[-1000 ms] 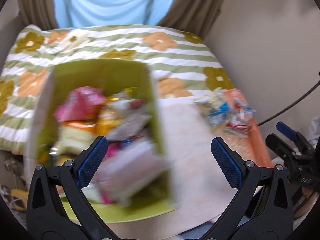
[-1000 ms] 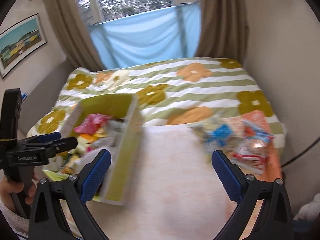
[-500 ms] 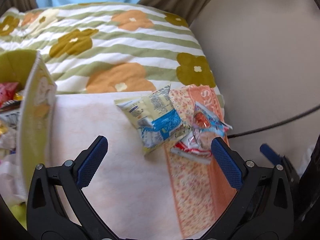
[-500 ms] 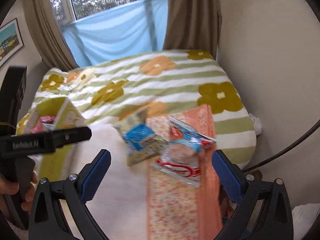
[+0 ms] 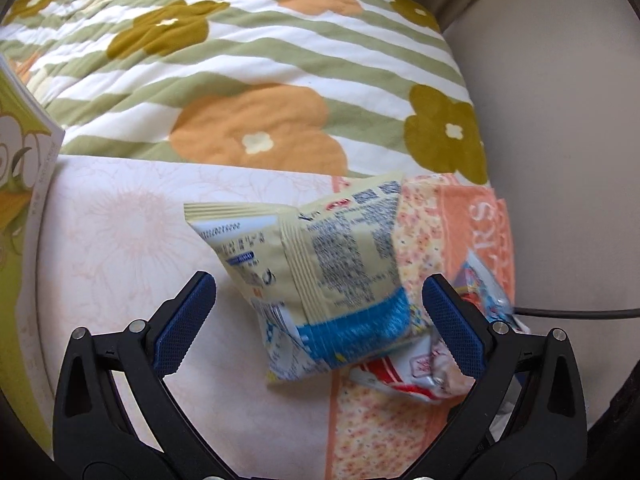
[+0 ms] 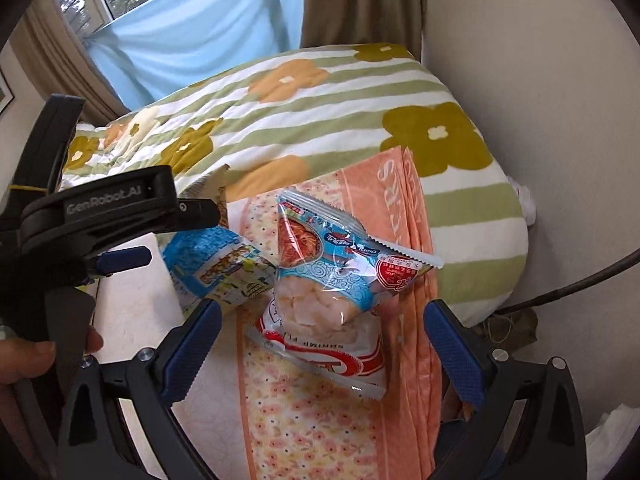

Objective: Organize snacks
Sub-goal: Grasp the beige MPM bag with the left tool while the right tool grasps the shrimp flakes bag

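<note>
A pale yellow and blue snack bag [image 5: 320, 280] lies on the white floral cloth [image 5: 120, 240]; it also shows in the right wrist view [image 6: 216, 268]. My left gripper [image 5: 319, 312] is open, its jaws wide on either side of that bag, not touching it. A clear blue-and-red shrimp cracker bag [image 6: 332, 268] lies on a red-and-white bag [image 6: 332, 356] on the orange towel [image 6: 320, 420]. My right gripper [image 6: 322, 340] is open around these two bags. The green snack box [image 5: 16, 200] stands at the left edge.
A striped floral quilt [image 5: 240, 80] covers the bed behind. A beige wall [image 6: 540, 80] and a black cable [image 6: 580, 280] are to the right. The left gripper's body [image 6: 100, 216] crosses the right wrist view at left.
Both grippers have swung right, away from the green box, and come down close over the loose bags. Both stayed open.
</note>
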Tool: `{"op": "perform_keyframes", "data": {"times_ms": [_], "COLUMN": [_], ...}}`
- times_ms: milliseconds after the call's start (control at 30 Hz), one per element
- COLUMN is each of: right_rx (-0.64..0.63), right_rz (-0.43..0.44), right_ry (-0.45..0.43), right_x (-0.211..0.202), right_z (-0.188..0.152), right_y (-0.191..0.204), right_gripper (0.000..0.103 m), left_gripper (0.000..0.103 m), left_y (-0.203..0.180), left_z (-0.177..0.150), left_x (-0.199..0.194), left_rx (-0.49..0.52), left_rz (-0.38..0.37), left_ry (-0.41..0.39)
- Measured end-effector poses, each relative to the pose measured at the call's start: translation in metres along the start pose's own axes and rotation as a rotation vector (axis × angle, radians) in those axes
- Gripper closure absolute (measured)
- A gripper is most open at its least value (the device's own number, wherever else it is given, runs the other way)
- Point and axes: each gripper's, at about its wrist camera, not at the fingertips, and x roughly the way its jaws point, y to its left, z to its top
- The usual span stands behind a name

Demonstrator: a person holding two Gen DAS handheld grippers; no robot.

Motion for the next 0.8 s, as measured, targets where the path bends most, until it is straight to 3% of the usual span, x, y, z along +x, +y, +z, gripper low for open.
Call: {"op": "perform_keyframes", "data": {"times_ms": [167,400,533,600,800], "right_rx": [0.012,0.024,0.015,0.017,0.034], "right_rz": [-0.018,-0.044,-0.061,-0.070,-0.092], "right_ry": [0.011,0.006,0.024,0.031,0.030], "right_x": [0.011,0.022,0.033,0.039,0.046], "right_z": [0.002,0.000,0.000,0.000,0.001], "right_y": [0.003,0.012,0.018,0.018,0.017], "right_gripper": [0.002,0.002,0.002,0.002,0.007], "left_gripper": [0.001,0.001,0.002,0.017,0.029], "left_y": [0.003,-0.001,0.010,0.017,0.025], "left_z": [0.003,0.002,-0.002,-0.006,-0.012], "left_x": [0.012,0.004,0.010,0.015,0.016], "left_rx": [0.061,0.299,0.296,0.267,0.256], "left_rz": [0.032,0.170,0.128,0.106,0.064], "left_ry": [0.021,0.005,0.060,0.082,0.079]}}
